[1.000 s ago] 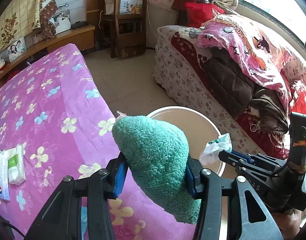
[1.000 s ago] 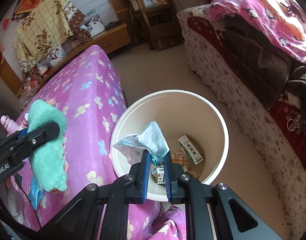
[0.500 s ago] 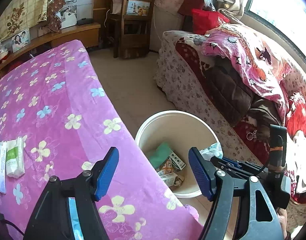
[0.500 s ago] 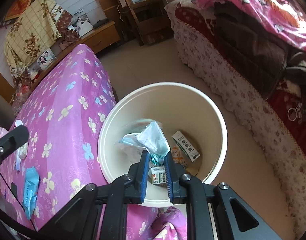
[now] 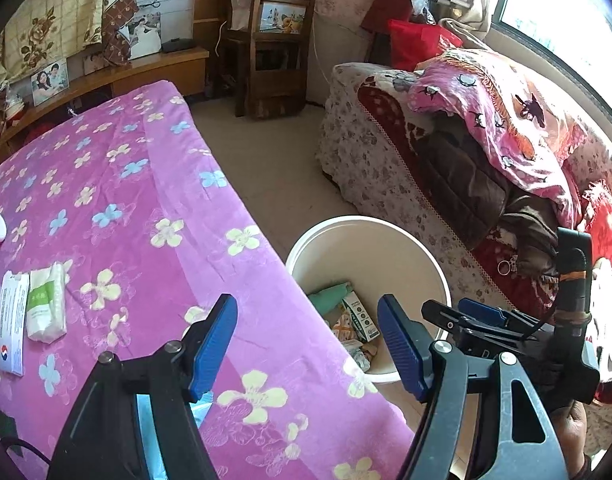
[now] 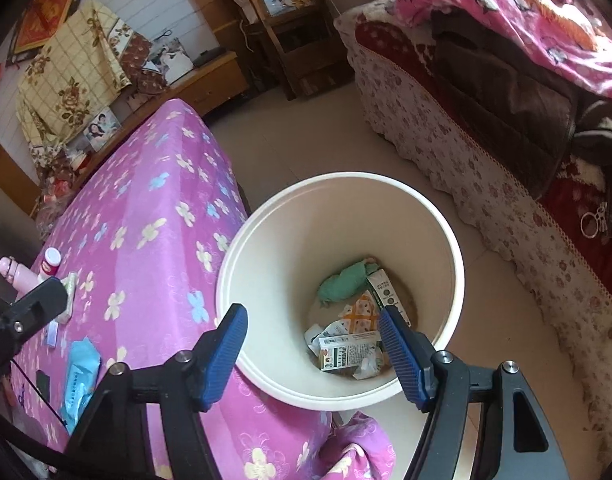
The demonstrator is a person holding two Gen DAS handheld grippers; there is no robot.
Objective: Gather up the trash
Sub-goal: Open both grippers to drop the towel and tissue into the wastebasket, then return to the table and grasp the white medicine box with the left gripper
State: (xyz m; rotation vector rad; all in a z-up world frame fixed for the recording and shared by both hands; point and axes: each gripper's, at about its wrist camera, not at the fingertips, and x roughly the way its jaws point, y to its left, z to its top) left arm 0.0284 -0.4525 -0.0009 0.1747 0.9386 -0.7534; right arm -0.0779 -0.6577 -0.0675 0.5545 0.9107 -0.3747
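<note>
while the round cream plastic bin (image 6: 454, 248) on the floor at the bed's corner held the green cloth (image 6: 342, 284) and cartons, the right gripper (image 6: 312, 346) was opening empty above it; the left gripper (image 5: 308, 342) gaped empty. reaching for the blue packet (image 6: 80, 376) near the bed's edge risked knocking it off.

1. Bucket (image 5: 386, 226): from my left wrist view, the gripper fingers and bedspread (image 5: 146, 208) cover its near rim.
2. Small print on the cartons (image 6: 346, 354) in the bucket: too small to read.
3. Blue packet (image 5: 146, 432) beside the bucket, mostly behind my finger.
</note>
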